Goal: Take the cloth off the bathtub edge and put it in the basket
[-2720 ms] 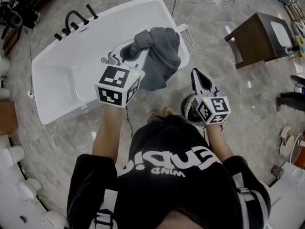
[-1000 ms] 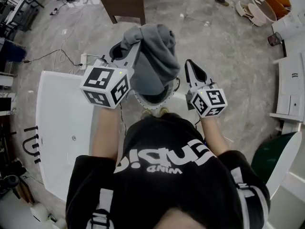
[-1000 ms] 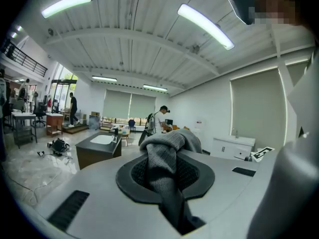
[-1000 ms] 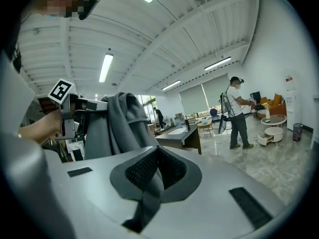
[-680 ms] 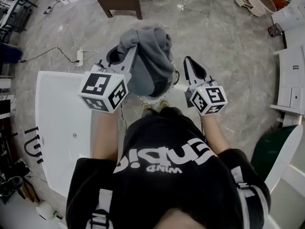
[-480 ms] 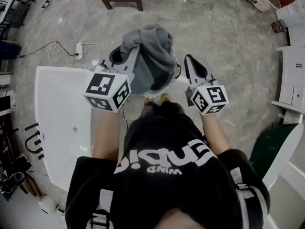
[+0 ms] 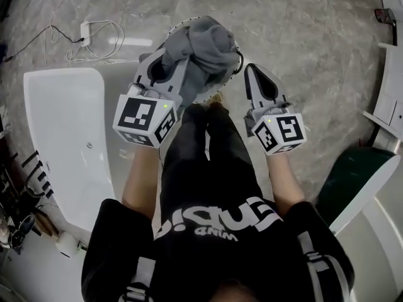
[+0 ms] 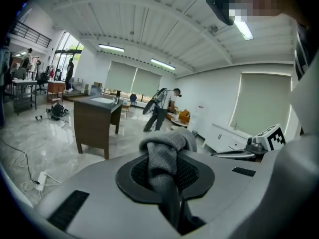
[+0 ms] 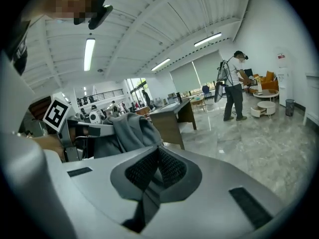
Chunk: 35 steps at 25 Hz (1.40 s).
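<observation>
A dark wooden counter [image 8: 94,121] stands on the grey marble floor [image 7: 302,36], with a white basin set in its top. In front of the counter, to its left, a white power strip [image 8: 42,179] lies on the floor with its cable looped beside it. Beyond the counter's right end a person [image 8: 160,108] stands bent forward, near an orange seat [image 8: 183,116]. Further right of the counter a low white cabinet [image 8: 224,136] runs along the wall. Pale blinds [image 8: 134,81] hang behind the counter, and strip lights [image 8: 111,48] glow above it.
</observation>
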Each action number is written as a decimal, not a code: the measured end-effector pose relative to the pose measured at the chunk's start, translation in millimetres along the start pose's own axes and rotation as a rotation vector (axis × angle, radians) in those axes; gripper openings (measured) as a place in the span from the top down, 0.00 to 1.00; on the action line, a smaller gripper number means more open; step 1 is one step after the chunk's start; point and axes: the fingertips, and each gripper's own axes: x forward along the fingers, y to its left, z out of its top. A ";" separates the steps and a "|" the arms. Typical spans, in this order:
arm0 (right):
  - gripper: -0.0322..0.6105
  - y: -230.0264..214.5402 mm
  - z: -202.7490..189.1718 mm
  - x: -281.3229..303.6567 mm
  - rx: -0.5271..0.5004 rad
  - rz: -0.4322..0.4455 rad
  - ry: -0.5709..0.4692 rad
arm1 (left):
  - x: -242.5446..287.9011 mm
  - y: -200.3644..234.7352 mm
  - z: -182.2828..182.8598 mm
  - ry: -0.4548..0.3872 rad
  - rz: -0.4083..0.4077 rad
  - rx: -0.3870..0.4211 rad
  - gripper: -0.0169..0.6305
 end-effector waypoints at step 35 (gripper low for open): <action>0.93 -11.9 -99.5 22.3 0.051 -0.041 0.117 | 56.8 38.7 -184.7 0.254 0.101 -0.127 0.43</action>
